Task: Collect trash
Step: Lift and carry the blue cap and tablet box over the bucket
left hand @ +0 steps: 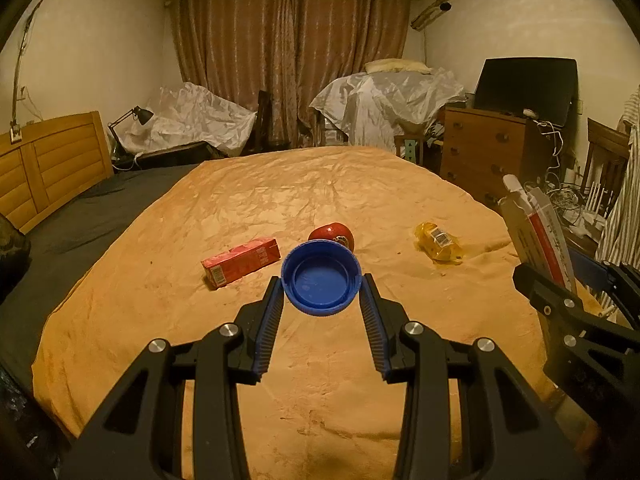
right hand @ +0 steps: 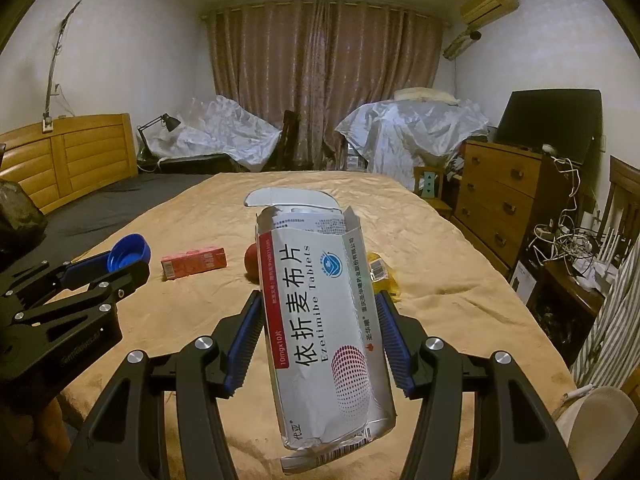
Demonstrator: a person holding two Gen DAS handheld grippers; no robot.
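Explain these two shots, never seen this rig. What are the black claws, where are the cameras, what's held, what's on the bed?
No robot arm here: a person carries a two-finger gripper in each hand, and a fisheye camera on each looks forward along its fingers. The left wrist view shows the left gripper shut on a blue bottle cap. The right wrist view shows the right gripper shut on an opened white tablet box. Each gripper also shows at the edge of the other's view. Lying on the orange bedspread are a red carton, a red round thing partly hidden by the cap, and a crumpled yellow wrapper.
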